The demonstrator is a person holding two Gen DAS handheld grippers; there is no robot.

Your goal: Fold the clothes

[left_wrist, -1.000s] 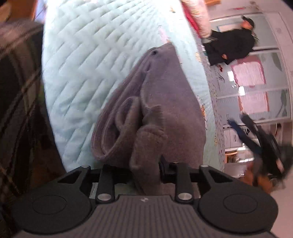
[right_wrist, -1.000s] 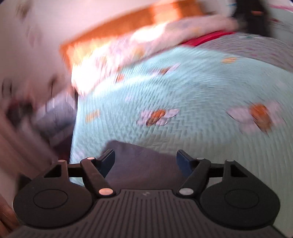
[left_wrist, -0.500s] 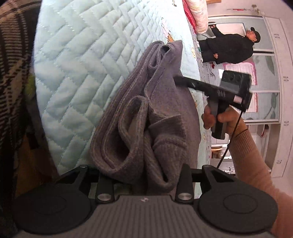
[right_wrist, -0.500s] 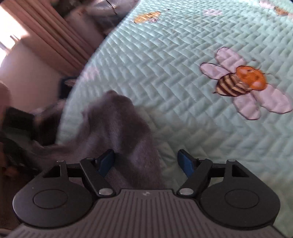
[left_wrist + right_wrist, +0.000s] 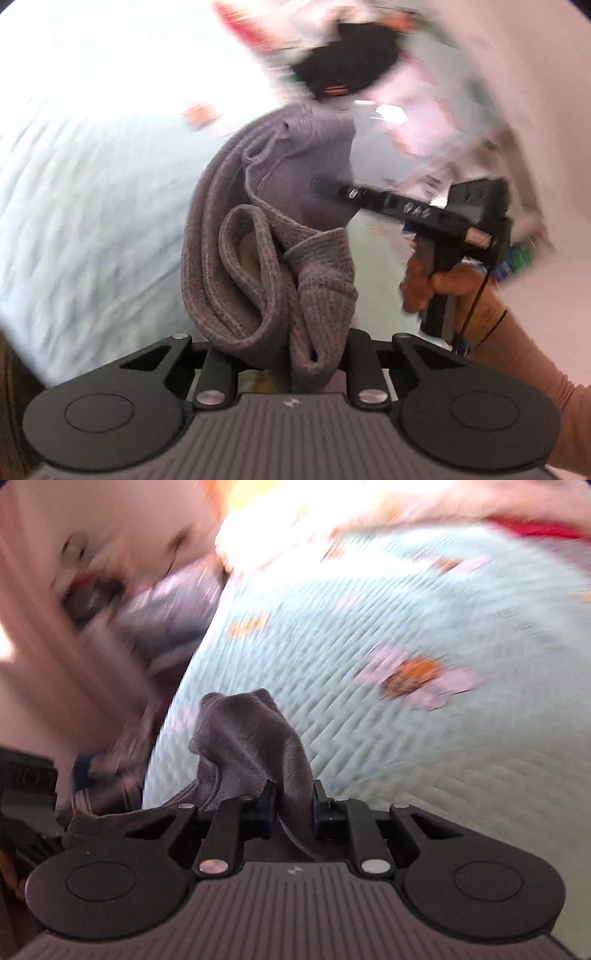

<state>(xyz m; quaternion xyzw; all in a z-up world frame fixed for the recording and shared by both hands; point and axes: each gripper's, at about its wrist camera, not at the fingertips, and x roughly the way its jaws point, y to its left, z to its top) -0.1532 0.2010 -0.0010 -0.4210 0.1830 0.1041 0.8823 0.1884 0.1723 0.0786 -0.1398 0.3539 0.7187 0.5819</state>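
- Right at the bottom centre of the left wrist view, the left gripper (image 5: 295, 354) is clenched on a bunched grey knit garment (image 5: 266, 266); its jaws were just closing more, w/ the folds packed between them.
- Above the jaws the garment rises to the middle of the frame, w/ a looped cuff-like fold on the left side and a thin drawstring near its top.
- At mid right of the same view, the right gripper (image 5: 325, 184) comes in from the right and bites the garment's far edge; a hand (image 5: 432, 280) holds its handle, and a peach sleeve (image 5: 532, 354) goes to the lower right corner.
- Behind the cloth, on the left half, lies a pale blue quilted bedspread (image 5: 92, 206), blurred.
- Top centre shows a dark blurred shape; I cannot tell what it is.
- In the right wrist view, bottom centre, the right gripper (image 5: 293, 808) is grasping a ridge of the same garment (image 5: 251, 738); these jaws were also just closing, and the pads press on the cloth.
- The cloth trails to the lower left of that frame.
- Beyond it, the bedspread (image 5: 406, 775) fills the right half, w/ an orange bee print (image 5: 413, 677) at mid right.
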